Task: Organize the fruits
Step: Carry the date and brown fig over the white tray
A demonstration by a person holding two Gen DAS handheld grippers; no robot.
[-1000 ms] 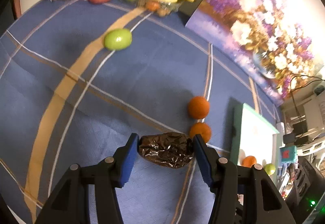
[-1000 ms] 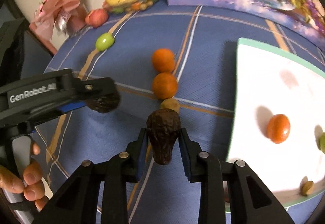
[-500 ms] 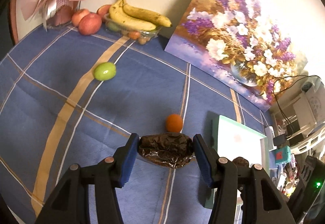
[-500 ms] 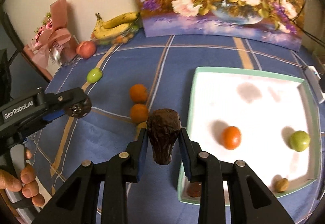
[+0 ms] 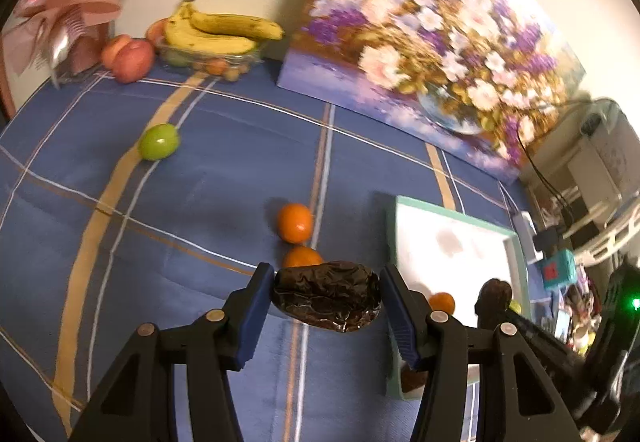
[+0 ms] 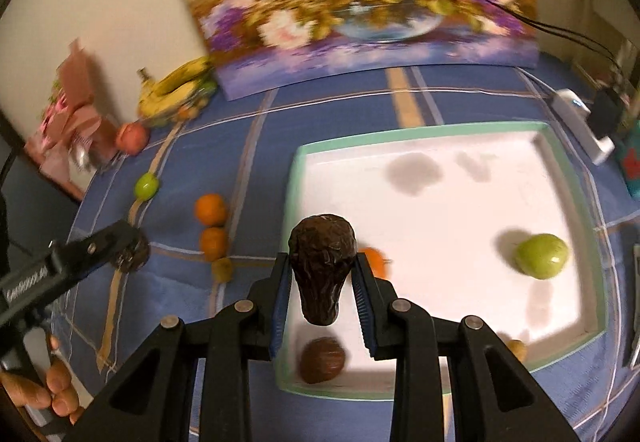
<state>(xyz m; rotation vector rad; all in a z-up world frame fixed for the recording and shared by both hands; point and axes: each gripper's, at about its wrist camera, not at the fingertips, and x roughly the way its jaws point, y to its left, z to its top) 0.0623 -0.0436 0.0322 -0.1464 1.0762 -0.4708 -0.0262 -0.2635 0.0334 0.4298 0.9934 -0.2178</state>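
Above the blue plaid cloth point(image 5: 224, 177) we see the left gripper point(image 5: 326, 300) clamping a dark wrinkled fruit point(image 5: 326, 300) crosswise. Only our right wrist view shows the right gripper point(image 6: 322, 278) pinching a second dark fruit point(image 6: 322, 266) over the white tray's point(image 6: 576, 169) near corner, with a green fruit point(image 6: 542, 256) and brown fruit point(image 6: 322, 360) inside. Lettering on the left gripper's arm is too blurred to read.

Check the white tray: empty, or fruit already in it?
Not empty. The white tray holds a green fruit, an orange and a brown fruit.
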